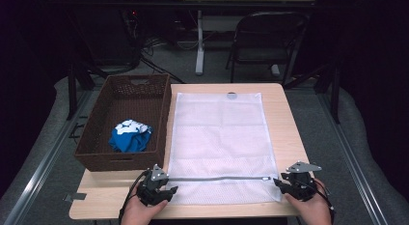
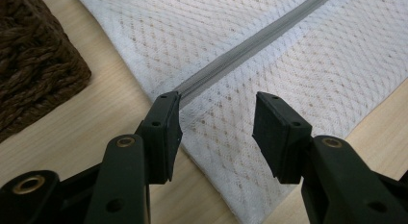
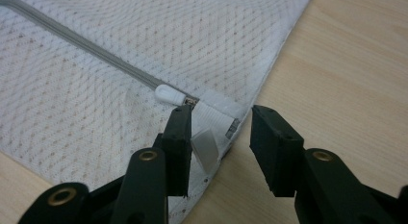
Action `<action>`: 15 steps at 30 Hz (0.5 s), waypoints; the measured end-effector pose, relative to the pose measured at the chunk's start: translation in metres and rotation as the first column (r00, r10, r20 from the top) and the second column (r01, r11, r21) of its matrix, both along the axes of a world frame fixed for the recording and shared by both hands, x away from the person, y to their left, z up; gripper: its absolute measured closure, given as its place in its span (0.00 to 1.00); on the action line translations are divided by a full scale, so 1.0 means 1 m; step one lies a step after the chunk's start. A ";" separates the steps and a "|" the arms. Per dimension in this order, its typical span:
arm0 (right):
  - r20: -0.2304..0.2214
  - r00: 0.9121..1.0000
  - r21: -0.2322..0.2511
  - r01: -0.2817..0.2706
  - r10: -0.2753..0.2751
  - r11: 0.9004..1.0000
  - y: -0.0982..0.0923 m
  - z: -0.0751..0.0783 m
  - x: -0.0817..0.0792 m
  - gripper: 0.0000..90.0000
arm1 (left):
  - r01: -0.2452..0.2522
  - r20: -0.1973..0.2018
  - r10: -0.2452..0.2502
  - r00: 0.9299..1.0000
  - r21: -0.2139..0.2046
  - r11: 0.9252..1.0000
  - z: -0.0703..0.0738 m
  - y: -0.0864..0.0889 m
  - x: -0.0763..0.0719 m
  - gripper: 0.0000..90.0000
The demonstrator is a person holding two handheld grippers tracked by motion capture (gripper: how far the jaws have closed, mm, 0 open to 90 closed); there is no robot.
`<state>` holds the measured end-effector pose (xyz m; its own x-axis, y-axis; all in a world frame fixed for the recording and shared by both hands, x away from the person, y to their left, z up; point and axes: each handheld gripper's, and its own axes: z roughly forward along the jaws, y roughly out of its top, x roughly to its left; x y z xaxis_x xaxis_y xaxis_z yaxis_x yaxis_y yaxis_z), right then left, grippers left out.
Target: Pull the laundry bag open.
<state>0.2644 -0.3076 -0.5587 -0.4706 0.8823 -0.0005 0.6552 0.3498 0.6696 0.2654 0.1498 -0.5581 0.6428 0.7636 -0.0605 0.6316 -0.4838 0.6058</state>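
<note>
A white mesh laundry bag [image 1: 222, 133] lies flat on the wooden table [image 1: 291, 119], its grey zipper [image 1: 217, 178] running across near the front edge. My left gripper [image 1: 170, 190] is at the zipper's left end. In the left gripper view it [image 2: 216, 101] stands open over the bag's corner [image 2: 298, 65], and the zipper [image 2: 250, 46] runs away from its left jaw. My right gripper [image 1: 279, 184] is at the right end. There it [image 3: 221, 111] is open just behind the white zipper pull [image 3: 168, 94], a small white tab [image 3: 204, 149] beside its left jaw.
A brown wicker basket [image 1: 96, 119] stands left of the bag, touching the table's left side, with a blue and white cloth [image 1: 130, 135] bundled inside. Its corner [image 2: 33, 65] is close to my left gripper. A folding chair [image 1: 267, 36] stands beyond the table.
</note>
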 end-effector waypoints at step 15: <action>-0.056 0.997 0.088 0.060 -0.056 0.994 -0.014 0.019 0.018 0.65 | 0.023 0.024 -0.023 0.999 -0.018 1.000 0.003 -0.002 0.000 0.60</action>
